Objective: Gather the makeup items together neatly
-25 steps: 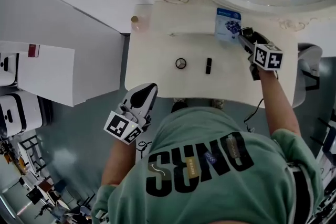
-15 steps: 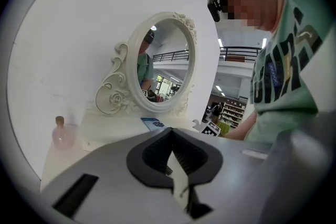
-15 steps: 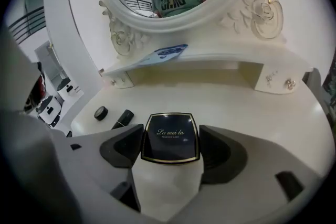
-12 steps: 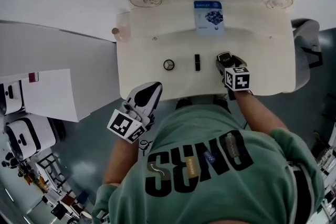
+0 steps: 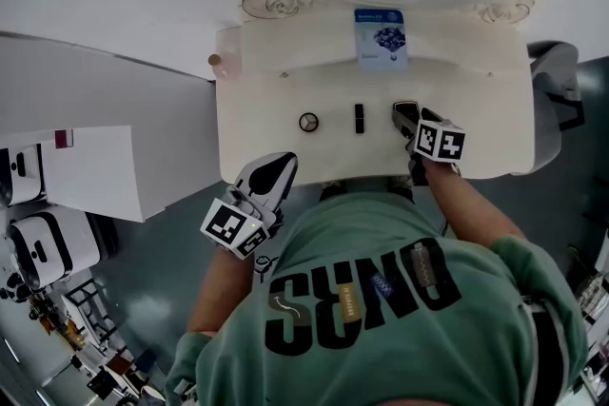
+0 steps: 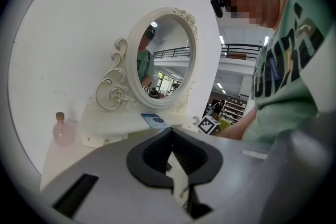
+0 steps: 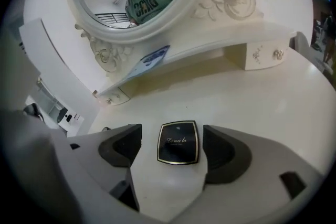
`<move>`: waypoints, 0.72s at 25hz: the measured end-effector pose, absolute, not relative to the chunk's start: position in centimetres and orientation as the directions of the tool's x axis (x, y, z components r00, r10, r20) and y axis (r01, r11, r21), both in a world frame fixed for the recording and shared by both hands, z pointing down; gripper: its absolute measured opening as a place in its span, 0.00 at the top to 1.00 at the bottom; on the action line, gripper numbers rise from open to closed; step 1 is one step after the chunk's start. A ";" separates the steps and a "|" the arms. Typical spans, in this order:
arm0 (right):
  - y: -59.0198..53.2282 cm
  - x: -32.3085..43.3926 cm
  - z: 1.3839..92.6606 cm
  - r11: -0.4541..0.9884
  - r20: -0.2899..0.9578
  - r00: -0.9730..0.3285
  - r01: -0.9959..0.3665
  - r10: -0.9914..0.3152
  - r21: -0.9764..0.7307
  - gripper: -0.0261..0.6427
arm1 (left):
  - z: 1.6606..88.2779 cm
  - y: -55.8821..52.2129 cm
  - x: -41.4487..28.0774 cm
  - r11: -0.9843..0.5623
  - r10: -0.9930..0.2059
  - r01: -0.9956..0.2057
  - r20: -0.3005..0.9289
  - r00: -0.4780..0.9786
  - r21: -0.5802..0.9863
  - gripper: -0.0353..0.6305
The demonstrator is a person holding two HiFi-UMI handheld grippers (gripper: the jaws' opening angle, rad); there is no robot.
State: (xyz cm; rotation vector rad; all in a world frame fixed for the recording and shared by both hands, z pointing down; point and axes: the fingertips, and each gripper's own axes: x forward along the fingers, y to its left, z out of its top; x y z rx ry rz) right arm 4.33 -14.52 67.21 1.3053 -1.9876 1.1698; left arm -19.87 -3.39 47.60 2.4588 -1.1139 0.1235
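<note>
Its own view shows right gripper (image 7: 172, 145) straddling a black compact (image 7: 178, 142), untouched

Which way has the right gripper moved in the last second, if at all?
Yes. The right gripper pulled back from the blue card toward the front edge of the table, and is now over the black compact.

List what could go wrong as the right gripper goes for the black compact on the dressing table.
1. The compact lies flat between the open fingers of the right gripper; closing too high could skid off its thin edges.
2. Pushed sideways, it might knock the black tube nearby.
</note>
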 end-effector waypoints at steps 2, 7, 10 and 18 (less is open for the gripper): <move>-15.0 4.7 65.0 0.264 0.729 -0.450 -0.893 -0.517 -0.364 0.45 | 48.0 -4.3 -19.2 -0.592 -0.685 -0.730 0.264 0.679 0.341 0.94; -17.5 7.8 56.8 0.485 0.562 -0.526 -0.842 -0.638 -0.238 0.73 | 47.8 -7.9 -16.4 -0.645 -0.655 -0.708 0.270 0.706 0.287 0.93; -18.5 11.3 52.5 0.519 0.474 -0.554 -0.827 -0.685 -0.217 0.97 | 47.6 -10.7 -14.2 -0.656 -0.654 -0.713 0.286 0.701 0.247 0.93; -16.2 19.9 48.2 0.527 0.372 -0.583 -0.813 -0.722 -0.248 0.97 | 50.9 -21.3 -6.0 -0.734 -0.565 -0.677 0.510 0.649 0.049 0.58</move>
